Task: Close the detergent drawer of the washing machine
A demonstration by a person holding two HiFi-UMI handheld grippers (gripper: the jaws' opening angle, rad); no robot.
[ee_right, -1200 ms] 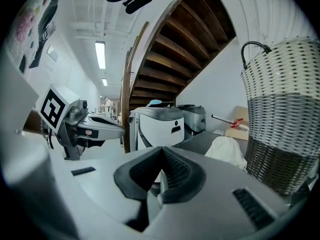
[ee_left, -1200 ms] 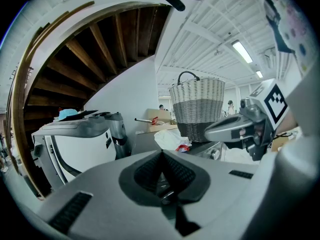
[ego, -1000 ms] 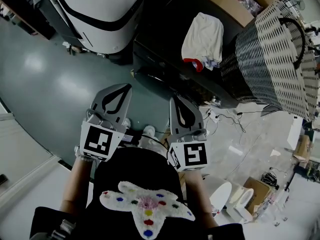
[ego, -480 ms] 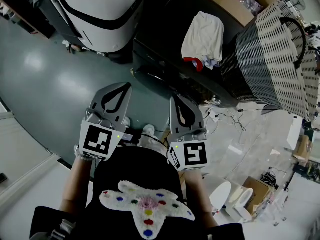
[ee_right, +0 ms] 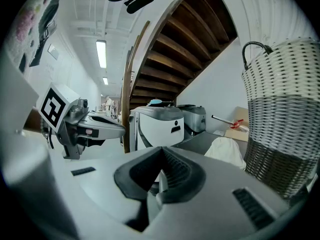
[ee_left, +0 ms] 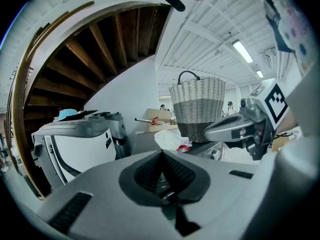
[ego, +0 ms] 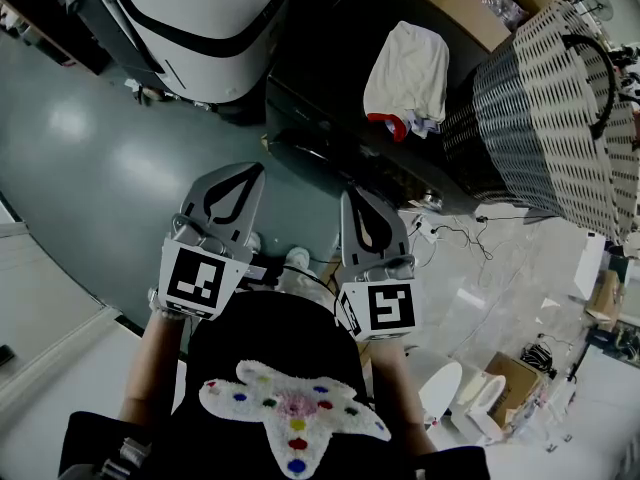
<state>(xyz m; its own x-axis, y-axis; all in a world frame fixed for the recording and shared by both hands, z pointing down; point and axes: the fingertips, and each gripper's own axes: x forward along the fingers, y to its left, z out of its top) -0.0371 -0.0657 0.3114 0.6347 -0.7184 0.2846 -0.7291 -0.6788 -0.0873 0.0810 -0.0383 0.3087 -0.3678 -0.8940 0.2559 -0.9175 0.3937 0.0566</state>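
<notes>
The dark washing machine [ego: 330, 88] stands ahead of me with a white cloth [ego: 405, 68] lying on its top. Its front panel [ego: 310, 153] faces me in shadow, and I cannot make out the detergent drawer there. My left gripper [ego: 250, 172] and right gripper [ego: 353, 197] hang side by side over the floor, a little short of the machine's front. Both are shut with nothing between the jaws. In the left gripper view the shut jaws [ee_left: 161, 153] point at the machine's grey top [ee_left: 142, 140]. The right gripper [ee_right: 161, 150] points the same way.
A tall wicker basket [ego: 560, 118] stands on the right, next to the washing machine. A white and black appliance [ego: 190, 18] stands at the left. A cardboard box [ego: 455, 3] lies behind the machine. Cables [ego: 450, 233] trail over the floor at the right, near white objects [ego: 465, 398].
</notes>
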